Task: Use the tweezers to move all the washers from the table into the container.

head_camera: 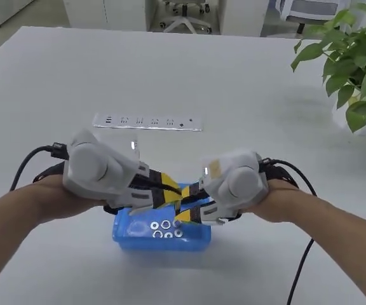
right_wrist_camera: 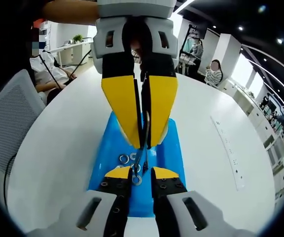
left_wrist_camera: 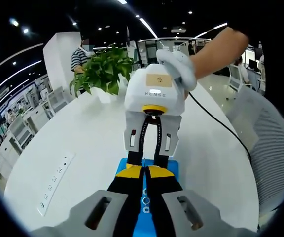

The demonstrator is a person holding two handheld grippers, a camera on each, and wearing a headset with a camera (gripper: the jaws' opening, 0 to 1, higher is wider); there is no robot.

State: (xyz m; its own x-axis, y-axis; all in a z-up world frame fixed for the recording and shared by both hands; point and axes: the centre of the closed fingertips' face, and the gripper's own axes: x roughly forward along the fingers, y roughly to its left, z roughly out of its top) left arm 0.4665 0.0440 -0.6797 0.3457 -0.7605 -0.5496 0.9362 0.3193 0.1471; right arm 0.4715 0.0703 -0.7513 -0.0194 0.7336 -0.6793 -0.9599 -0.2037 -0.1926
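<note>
Nearest in the head view, the person's forearms [head_camera: 18, 219] reach in from both sides. The two tools meet nose to nose, low over the blue container [head_camera: 132, 241], which sits on the white counter [head_camera: 189, 76] close to the person. The left hand-held gripper [right_wrist_camera: 143, 140] has its yellow-tipped jaws pressed together on the tweezers [right_wrist_camera: 142, 154]. The tweezers' thin metal legs run out from between those jaws toward the right hand-held gripper [right_wrist_camera: 141, 174]. That gripper's jaws stand a little apart, with the end of the tweezers lying in the gap; whether either jaw touches it cannot be made out. One washer [right_wrist_camera: 137, 180] shows right at the tweezers' end, but I cannot tell whether it is pinched there or lying on the container floor. Several more washers [head_camera: 166, 224] lie loose inside the container, clustered toward its near side, just below the meeting gripper tips. A black cable [head_camera: 300, 267] trails back from the right hand-held gripper toward the person. Beyond the container and well apart from it, a white power strip [head_camera: 148, 122] lies flat on the counter. At the counter's far right stands a leafy green plant [head_camera: 354, 57]. Past the far edge, the base of an office chair [head_camera: 183, 22] rests on the floor.
</note>
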